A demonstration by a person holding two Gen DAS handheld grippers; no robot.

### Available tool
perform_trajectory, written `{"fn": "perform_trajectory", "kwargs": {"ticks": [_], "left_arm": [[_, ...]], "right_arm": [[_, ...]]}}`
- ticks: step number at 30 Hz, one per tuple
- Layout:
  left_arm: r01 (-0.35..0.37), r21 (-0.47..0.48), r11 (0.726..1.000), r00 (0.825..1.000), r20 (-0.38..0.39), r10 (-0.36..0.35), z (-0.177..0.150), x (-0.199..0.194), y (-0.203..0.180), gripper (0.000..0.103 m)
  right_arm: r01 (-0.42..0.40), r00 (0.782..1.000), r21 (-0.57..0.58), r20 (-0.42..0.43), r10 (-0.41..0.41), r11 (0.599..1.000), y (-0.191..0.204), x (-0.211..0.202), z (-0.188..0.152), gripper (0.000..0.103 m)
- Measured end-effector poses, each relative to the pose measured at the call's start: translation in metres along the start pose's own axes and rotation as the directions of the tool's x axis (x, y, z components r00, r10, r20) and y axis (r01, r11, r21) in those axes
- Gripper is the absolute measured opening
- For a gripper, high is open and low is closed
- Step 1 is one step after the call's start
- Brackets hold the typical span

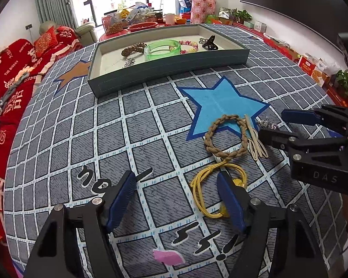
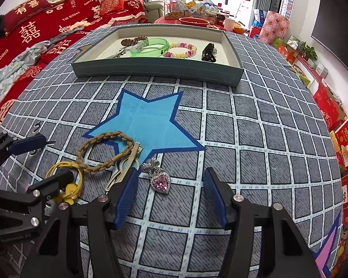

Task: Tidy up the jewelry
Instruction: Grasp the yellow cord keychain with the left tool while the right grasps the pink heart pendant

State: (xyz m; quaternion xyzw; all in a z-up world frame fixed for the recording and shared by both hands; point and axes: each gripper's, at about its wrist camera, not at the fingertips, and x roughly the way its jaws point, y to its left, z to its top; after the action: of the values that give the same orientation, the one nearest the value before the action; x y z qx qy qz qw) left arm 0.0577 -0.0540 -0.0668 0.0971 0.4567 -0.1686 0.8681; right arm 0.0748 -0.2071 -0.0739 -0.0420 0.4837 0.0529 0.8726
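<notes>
A grey-green tray (image 1: 171, 66) (image 2: 155, 70) at the far side holds a brown bracelet, a green bangle (image 1: 162, 49) (image 2: 150, 46), a bead bracelet (image 2: 181, 49), a black claw clip (image 2: 208, 52) and a silver piece. On the cloth lie a tan braided bracelet (image 1: 226, 137) (image 2: 104, 151), a yellow cord tie (image 1: 211, 185) (image 2: 65, 178), a beige clip (image 1: 255, 141) (image 2: 125, 169) and a pink heart pendant (image 2: 160, 181). My left gripper (image 1: 176, 194) is open, its right finger over the yellow tie. My right gripper (image 2: 171, 191) (image 1: 276, 127) is open around the pendant.
A blue star (image 1: 222, 106) (image 2: 146, 122) is printed on the checked cloth. Red bedding (image 2: 34, 30) lies left. Boxes and plants (image 2: 336, 125) line the right wall. A cluttered red table (image 1: 136, 20) stands behind the tray.
</notes>
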Motion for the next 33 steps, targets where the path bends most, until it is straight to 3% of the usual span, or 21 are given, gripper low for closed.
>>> {"fn": "perform_trajectory", "kwargs": {"ticks": [6, 9, 11, 14, 15, 16, 24, 33], "left_arm": [[0.021, 0.015, 1.0, 1.0, -0.005, -0.021, 0.001, -0.002, -0.006, 0.068], [0.019, 0.014, 1.0, 1.0, -0.008, -0.019, 0.001, -0.002, -0.006, 0.068], [0.03, 0.009, 1.0, 1.0, -0.01, -0.029, 0.001, -0.003, -0.006, 0.061], [0.044, 0.026, 0.999, 0.999, -0.007, -0.044, 0.0, -0.006, -0.009, 0.034], [0.047, 0.03, 0.998, 0.999, -0.007, -0.047, 0.0, -0.006, -0.009, 0.02], [0.055, 0.035, 0.998, 0.998, -0.006, -0.055, 0.0, -0.006, -0.01, 0.018], [0.12, -0.019, 0.993, 0.993, 0.018, -0.12, -0.003, -0.018, -0.002, 0.018], [0.141, -0.046, 0.989, 0.988, 0.061, -0.138, 0.001, -0.041, 0.009, 0.018]], "right_arm": [[-0.003, 1.0, 0.001, -0.004, 0.004, 1.0, 0.006, 0.0, 0.003, 0.04], [0.0, 1.0, 0.013, -0.003, 0.0, 1.0, 0.006, -0.001, 0.003, 0.022], [0.001, 1.0, 0.025, -0.004, -0.001, 1.0, 0.005, -0.001, 0.003, 0.019], [-0.008, 1.0, 0.066, -0.002, 0.009, 0.998, -0.002, -0.003, 0.001, 0.019], [-0.016, 1.0, 0.087, -0.001, 0.016, 0.996, -0.006, -0.005, -0.001, 0.019], [-0.026, 1.0, 0.109, 0.0, 0.026, 0.994, -0.01, -0.007, -0.002, 0.019], [-0.074, 0.997, 0.205, 0.021, 0.071, 0.976, -0.033, -0.023, -0.014, 0.019], [-0.113, 0.993, 0.257, 0.046, 0.104, 0.96, -0.044, -0.037, -0.02, 0.019]]}}
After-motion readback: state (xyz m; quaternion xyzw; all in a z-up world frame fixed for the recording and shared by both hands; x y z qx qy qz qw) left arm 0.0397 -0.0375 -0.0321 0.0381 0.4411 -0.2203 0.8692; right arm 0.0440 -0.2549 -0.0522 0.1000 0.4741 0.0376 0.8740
